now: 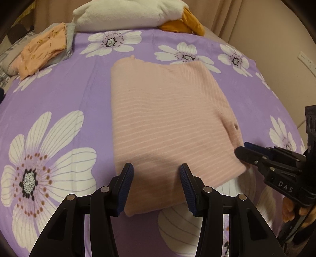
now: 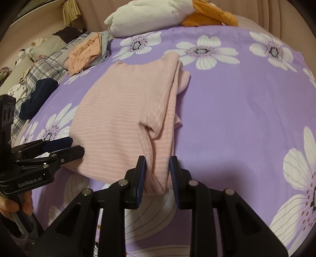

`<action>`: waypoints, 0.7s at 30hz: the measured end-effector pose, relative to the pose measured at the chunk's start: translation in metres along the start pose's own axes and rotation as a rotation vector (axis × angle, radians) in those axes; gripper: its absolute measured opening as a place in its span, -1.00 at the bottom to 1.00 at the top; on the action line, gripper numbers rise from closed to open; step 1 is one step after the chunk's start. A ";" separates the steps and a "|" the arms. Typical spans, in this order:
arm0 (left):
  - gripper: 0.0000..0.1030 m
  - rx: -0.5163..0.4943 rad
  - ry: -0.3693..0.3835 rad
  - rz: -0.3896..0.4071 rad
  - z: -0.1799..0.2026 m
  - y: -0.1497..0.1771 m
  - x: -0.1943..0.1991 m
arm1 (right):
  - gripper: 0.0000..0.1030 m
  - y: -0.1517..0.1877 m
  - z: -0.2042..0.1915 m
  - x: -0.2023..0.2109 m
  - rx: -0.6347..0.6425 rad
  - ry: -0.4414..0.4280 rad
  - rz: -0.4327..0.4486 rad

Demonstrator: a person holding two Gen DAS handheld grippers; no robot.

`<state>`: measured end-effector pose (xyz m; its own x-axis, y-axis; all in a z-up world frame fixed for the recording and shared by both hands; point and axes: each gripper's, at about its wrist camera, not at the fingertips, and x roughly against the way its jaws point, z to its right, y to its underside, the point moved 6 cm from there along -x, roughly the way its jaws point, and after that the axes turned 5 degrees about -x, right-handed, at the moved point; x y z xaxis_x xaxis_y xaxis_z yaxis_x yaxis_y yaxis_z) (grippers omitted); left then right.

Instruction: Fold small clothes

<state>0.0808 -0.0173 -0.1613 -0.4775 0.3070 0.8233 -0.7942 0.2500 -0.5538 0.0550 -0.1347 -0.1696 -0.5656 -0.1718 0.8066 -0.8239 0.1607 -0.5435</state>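
Observation:
A pink striped garment [image 1: 165,122] lies partly folded on the purple flowered bedspread [image 1: 59,94]; its sides are folded in, and it shows in the right wrist view [image 2: 118,122] too. My left gripper [image 1: 156,172] is open, its jaws straddling the garment's near left edge. My right gripper [image 2: 157,166] is open, with the garment's near right corner between its jaws; the fabric bulges between the pads. The right gripper shows in the left wrist view [image 1: 244,148] at the garment's right corner. The left gripper shows in the right wrist view [image 2: 75,146] at the left edge.
A folded pile of peach printed and grey clothes [image 1: 45,49] lies at the far left. A white plush pillow [image 1: 128,13] and an orange cloth [image 1: 185,23] lie at the far end. A dark blue item [image 2: 39,94] and plaid bedding [image 2: 45,67] lie at the left.

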 end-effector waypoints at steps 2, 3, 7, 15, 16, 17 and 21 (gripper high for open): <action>-0.06 0.003 -0.001 -0.001 -0.001 0.001 0.001 | -0.48 0.001 0.002 0.000 -0.011 -0.005 -0.003; -0.06 0.006 -0.002 -0.002 -0.002 0.002 0.002 | -0.48 0.001 0.001 0.001 -0.012 -0.005 -0.003; -0.06 0.013 -0.010 -0.006 -0.006 0.007 0.006 | -0.48 0.004 0.001 0.003 -0.008 0.001 0.001; -0.06 0.049 -0.038 -0.005 -0.016 0.013 0.021 | -0.48 0.007 0.000 0.022 0.025 0.043 0.033; -0.06 0.054 -0.040 -0.002 -0.016 0.014 0.023 | -0.48 0.007 -0.001 0.025 0.033 0.053 0.041; -0.05 0.057 -0.042 0.003 -0.016 0.013 0.027 | -0.46 0.007 -0.002 0.028 0.041 0.063 0.049; -0.03 0.050 -0.057 0.023 -0.013 0.011 0.040 | -0.06 0.004 -0.004 0.044 0.041 0.070 0.085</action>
<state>0.0576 0.0093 -0.1363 -0.5154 0.2589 0.8169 -0.7998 0.1968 -0.5670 0.0276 -0.1382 -0.1356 -0.6305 -0.0906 0.7709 -0.7748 0.1321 -0.6182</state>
